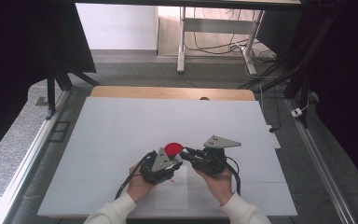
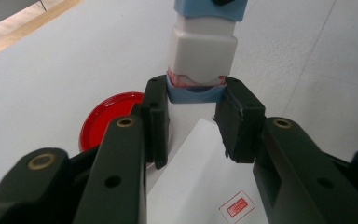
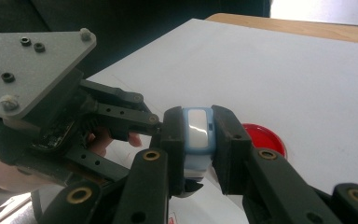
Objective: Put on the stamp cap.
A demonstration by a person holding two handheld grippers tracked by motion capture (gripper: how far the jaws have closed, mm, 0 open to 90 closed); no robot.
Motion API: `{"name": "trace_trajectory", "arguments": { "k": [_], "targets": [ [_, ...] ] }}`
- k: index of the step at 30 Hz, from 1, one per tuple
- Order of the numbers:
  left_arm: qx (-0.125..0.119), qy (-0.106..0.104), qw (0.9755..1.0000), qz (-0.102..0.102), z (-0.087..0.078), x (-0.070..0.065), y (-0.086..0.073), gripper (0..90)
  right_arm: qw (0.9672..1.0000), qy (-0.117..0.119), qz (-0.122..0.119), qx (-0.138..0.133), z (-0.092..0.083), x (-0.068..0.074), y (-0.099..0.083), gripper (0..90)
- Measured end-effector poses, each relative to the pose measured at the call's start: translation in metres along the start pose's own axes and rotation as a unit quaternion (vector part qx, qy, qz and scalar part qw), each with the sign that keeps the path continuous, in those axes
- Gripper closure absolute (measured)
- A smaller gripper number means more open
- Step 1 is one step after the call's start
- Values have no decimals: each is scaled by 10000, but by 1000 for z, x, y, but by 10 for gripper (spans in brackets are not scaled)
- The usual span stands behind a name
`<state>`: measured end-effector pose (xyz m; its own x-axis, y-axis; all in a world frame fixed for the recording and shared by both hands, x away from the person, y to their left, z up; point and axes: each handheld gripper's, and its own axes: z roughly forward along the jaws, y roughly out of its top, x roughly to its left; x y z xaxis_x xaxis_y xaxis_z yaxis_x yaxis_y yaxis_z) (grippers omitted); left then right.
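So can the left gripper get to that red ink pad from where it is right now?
Probably not yet: the left gripper is shut on the stamp, as is the right gripper. The red ink pad lies uncovered close beside it.

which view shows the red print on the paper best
The left gripper view: the red print sits sharp on the white paper, a framed rectangle below the stamp. The high view gives just a faint red fleck. The right gripper view catches a red trace at its bottom edge.
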<state>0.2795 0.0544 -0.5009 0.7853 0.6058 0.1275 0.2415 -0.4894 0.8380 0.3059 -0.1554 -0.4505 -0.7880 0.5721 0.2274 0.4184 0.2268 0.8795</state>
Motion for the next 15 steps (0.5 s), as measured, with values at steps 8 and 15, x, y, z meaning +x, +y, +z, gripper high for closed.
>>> {"name": "trace_trajectory", "arguments": {
  "k": [8,15],
  "targets": [
    [-25,111,9999,66,0,-3,0,646,9998,-95,151,17,1,1,-1,747],
    [-15,163,9998,90,0,-4,0,646,9997,-43,233,16,2,-1,-3,747]
  ]
}}
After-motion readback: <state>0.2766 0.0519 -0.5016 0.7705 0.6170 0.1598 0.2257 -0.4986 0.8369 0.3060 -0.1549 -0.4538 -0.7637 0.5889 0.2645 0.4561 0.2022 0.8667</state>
